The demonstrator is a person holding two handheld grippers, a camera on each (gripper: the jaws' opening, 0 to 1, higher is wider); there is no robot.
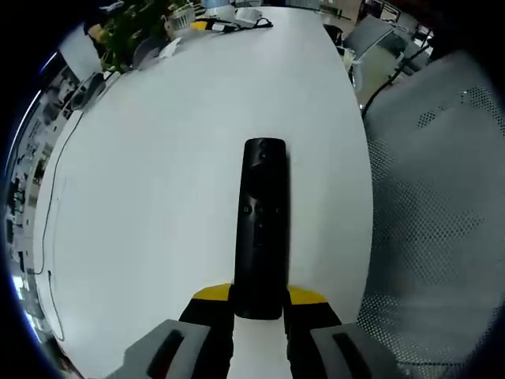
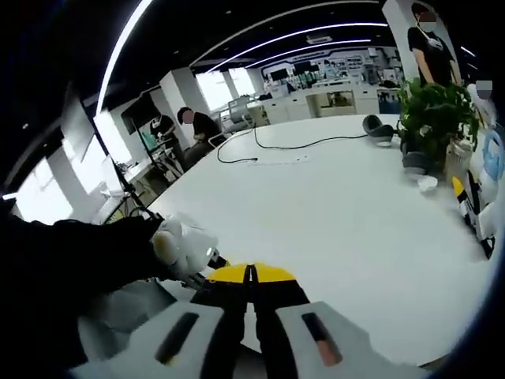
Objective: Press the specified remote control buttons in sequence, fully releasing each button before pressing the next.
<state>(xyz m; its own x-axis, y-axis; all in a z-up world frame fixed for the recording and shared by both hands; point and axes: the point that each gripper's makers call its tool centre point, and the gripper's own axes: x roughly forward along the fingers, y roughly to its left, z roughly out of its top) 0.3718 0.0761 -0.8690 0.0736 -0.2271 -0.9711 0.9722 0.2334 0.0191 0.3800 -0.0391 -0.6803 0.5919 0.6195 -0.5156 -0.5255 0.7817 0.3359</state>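
A long black remote control points away from me over the white table, its buttons facing up. My left gripper is shut on the remote's near end, with a yellow-tipped jaw on each side. In the right gripper view, my right gripper hangs over the near edge of the table, its yellow tips pressed together with nothing between them. A white-gloved hand in a dark sleeve shows just left of it.
A grey mesh chair stands beside the table's right edge. A potted plant and cables sit at the far end. In the right gripper view are a plant, a black cable and people at desks beyond.
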